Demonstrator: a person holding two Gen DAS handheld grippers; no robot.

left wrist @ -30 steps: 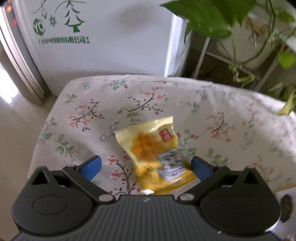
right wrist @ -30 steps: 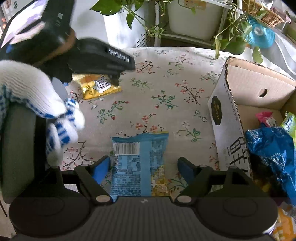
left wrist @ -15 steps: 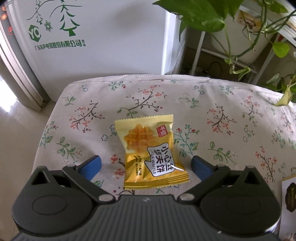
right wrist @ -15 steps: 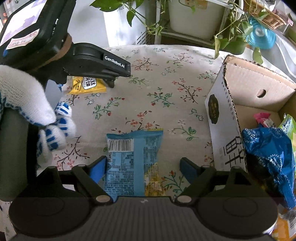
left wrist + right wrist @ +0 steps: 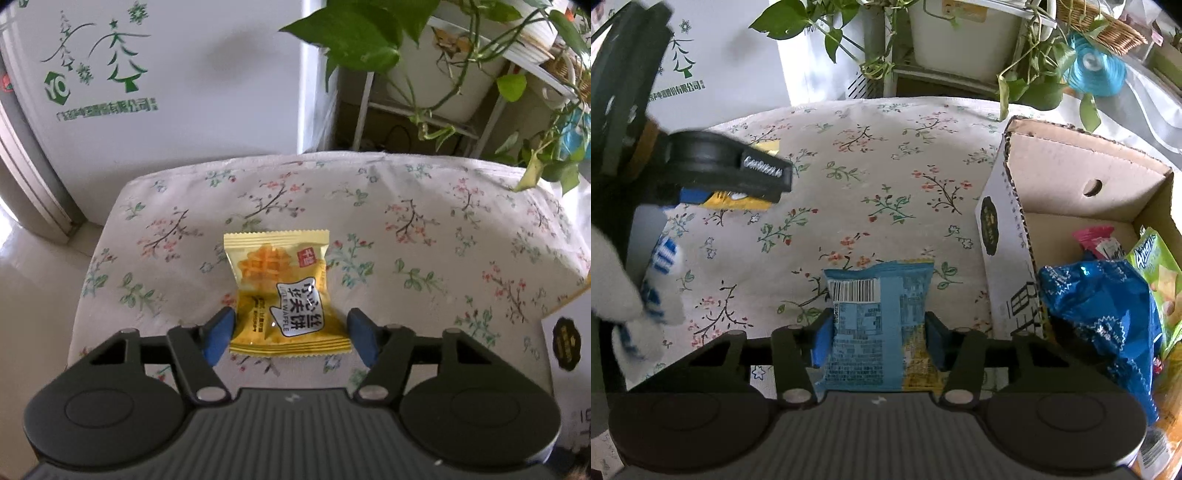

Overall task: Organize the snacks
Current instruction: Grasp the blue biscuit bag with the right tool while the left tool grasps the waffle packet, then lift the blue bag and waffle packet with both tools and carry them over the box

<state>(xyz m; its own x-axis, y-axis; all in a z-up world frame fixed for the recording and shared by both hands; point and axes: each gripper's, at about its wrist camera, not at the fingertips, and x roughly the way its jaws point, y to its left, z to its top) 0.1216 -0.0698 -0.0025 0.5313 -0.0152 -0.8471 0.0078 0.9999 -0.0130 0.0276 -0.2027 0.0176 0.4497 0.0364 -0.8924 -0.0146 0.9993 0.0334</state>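
A yellow waffle snack packet (image 5: 282,291) lies on the floral tablecloth (image 5: 406,221). My left gripper (image 5: 290,338) straddles its near end, with the blue pads touching or almost touching its sides. A blue snack bag (image 5: 881,325) lies printed-back up on the cloth in the right wrist view. My right gripper (image 5: 879,341) has its blue pads against both sides of the bag. The left gripper (image 5: 731,192) shows at the left of the right wrist view, over the yellow packet (image 5: 746,201).
An open cardboard box (image 5: 1071,192) stands at the table's right, holding a dark blue bag (image 5: 1097,314), a green bag (image 5: 1160,273) and a pink packet (image 5: 1099,240). Potted plants (image 5: 461,55) and a white cabinet (image 5: 166,74) stand behind the table.
Both grippers have narrowed from wide open to closed against their packets. The left gripper has moved forward over the yellow packet; the right has moved forward over the blue bag.
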